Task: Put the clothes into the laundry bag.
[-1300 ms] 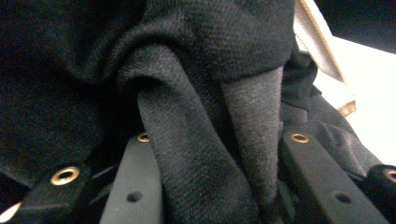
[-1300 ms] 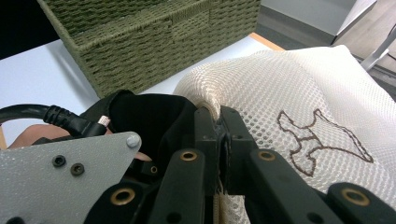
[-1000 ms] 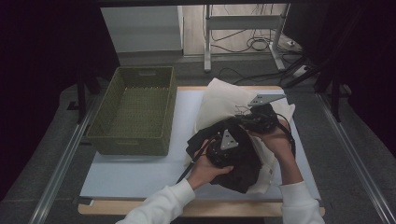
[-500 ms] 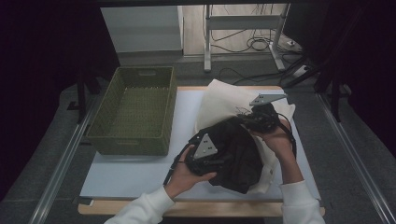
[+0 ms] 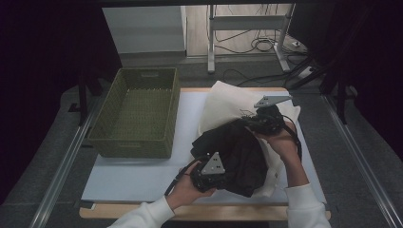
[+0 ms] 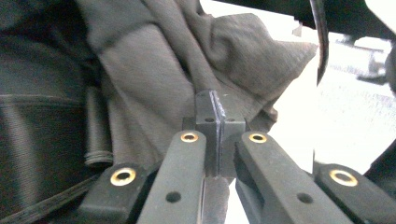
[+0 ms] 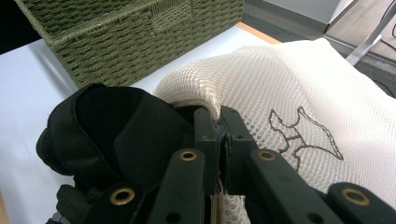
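Basket (image 5: 138,114): green wicker, stood at the left of the table (image 5: 142,173), well apart from my work; nothing lay between.

Garment (image 5: 237,152): black, heaped near the table's front edge, lying partly on and partly in the mouth of the mesh bag (image 5: 228,102), cream, spread behind and to the right.

Left gripper (image 6: 217,109): at the garment's near left edge; my jaws had just been closing and met, a fold of dark cloth pinched at their tips.

Right gripper (image 7: 218,119): at the garment's far side; jaws together, clamped on the bag's rim.
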Demonstrator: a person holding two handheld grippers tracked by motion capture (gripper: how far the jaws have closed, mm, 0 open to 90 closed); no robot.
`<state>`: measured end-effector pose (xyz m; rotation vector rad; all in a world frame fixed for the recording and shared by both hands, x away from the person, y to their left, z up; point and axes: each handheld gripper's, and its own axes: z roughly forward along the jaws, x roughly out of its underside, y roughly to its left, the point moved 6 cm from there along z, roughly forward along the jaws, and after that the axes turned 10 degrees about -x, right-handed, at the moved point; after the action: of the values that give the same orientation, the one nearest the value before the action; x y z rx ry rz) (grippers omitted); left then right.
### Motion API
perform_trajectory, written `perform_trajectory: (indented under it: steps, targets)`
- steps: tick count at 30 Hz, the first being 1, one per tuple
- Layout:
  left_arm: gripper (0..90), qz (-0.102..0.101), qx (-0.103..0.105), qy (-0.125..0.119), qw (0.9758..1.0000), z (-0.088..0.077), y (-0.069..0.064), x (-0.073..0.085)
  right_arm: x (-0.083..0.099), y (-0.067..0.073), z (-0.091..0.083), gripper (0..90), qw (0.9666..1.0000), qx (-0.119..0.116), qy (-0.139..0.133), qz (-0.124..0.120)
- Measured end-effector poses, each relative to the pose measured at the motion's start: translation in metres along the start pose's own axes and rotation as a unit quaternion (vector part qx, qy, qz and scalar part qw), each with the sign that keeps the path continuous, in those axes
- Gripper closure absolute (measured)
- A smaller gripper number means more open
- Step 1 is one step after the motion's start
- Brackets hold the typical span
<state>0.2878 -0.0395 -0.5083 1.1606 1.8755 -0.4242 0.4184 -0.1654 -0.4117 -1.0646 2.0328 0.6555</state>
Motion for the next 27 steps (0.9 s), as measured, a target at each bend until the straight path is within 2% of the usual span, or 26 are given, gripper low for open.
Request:
perform_trajectory:
  steps: [3,8,11,15,27]
  targets:
    - [89.6,0.003,-0.017,0.026,0.9995,0.016,0.002,0.007,0.000,0.001,0.000,86.9,1.0000,0.001,0.000,0.001]
    - [89.9,-0.014,-0.037,0.053,0.9978,0.042,0.014,0.013,-0.001,0.003,0.002,86.9,1.0000,-0.002,0.004,-0.004]
    - [89.9,-0.021,-0.043,0.055,0.9973,0.050,0.016,0.009,-0.001,0.003,0.002,86.9,1.0000,-0.004,0.006,-0.005]
    - [89.9,-0.014,-0.058,0.061,0.9964,0.057,0.020,0.005,-0.001,0.004,0.001,86.9,0.9999,-0.005,0.007,-0.006]
    - [90.0,-0.044,-0.080,0.080,0.9926,0.079,0.033,-0.005,-0.005,0.013,0.000,87.5,0.9997,0.000,0.011,-0.021]
